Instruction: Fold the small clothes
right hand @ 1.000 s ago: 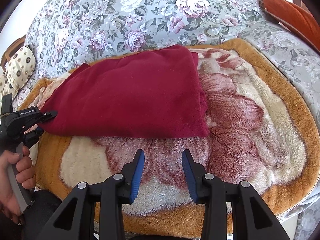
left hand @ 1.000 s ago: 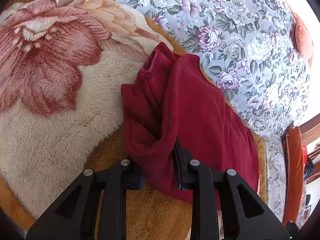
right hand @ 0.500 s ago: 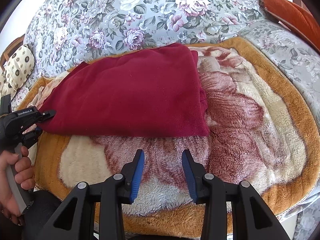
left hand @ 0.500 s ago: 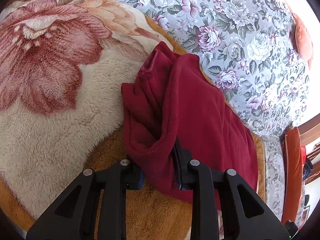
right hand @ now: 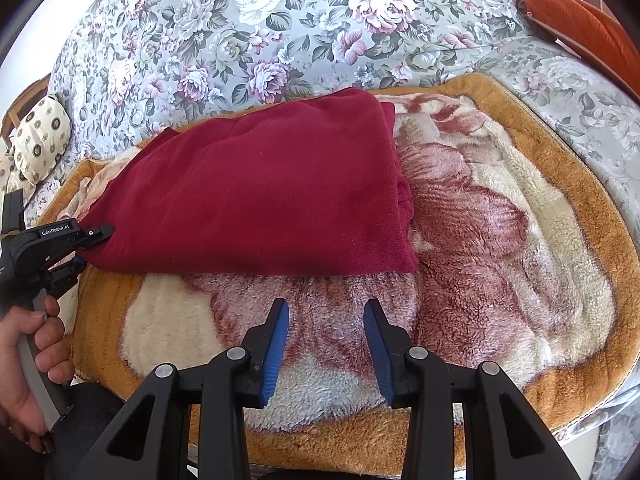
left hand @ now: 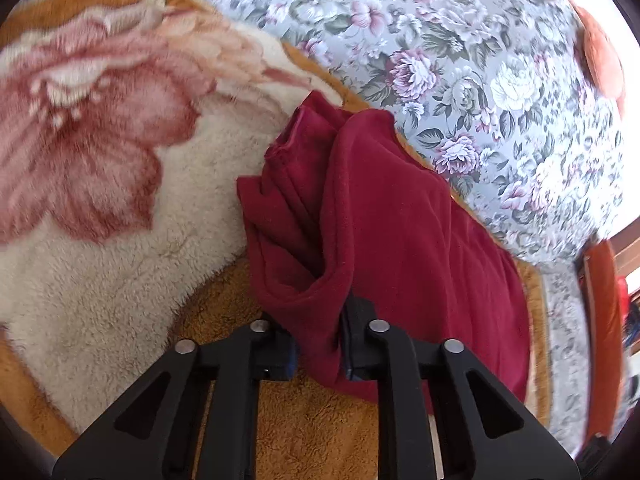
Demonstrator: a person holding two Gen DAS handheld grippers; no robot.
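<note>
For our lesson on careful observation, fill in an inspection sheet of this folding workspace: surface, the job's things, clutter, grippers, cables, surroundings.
Surface: plush cream blanket with a large pink flower and orange-brown border, spread over a grey floral bedspread.
Job's things: one dark red fleece garment, folded flat, lying on the blanket's far part.
Clutter: nothing seen on the blanket besides the garment.
Grippers: left gripper shut on the garment's corner; right gripper open above bare blanket, apart from the garment.
Cables: nothing seen.
Surroundings: cream patterned cushion at the left, orange cushion at the right of the right wrist view.
</note>
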